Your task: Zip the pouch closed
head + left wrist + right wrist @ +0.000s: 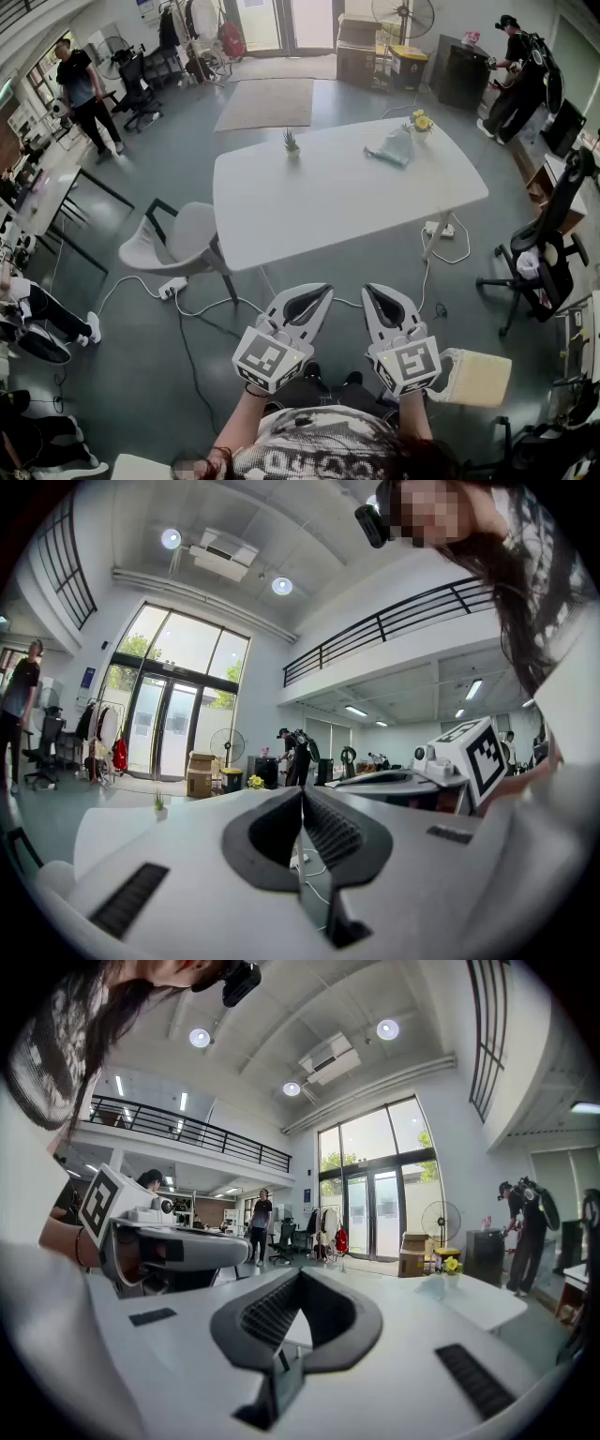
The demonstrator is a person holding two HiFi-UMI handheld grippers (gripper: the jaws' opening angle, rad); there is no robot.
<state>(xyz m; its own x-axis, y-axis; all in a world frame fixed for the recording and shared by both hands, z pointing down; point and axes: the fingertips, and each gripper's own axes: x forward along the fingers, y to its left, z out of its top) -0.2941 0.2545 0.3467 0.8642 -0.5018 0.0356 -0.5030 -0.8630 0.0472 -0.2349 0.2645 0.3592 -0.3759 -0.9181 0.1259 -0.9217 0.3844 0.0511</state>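
While both tools hang level at the bottom of the head view, nothing is in hand yet: the left gripper has its jaws clenched tight with nothing between them. The right gripper alongside it is clamped together and empty too, the two sets of tips close side by side. Just up the frame from those tips comes the near edge of the white table. And there's the pouch, a pale bluish, slumped thing, lying well apart from both grippers toward the table's far right corner. It sits just beside a little bunch of yellow flowers, and a small potted plant stands further left. In the right gripper view the pouch shows to the right of the jaws, across the tabletop. So the step in hand, I'd say, is the approach. To do it well, the person should close in on that far right side and open both sets of jaws before arriving. Then one gripper pins the pouch's end and the other goes for the zip pull. Where the slider sits is too small to tell from here.
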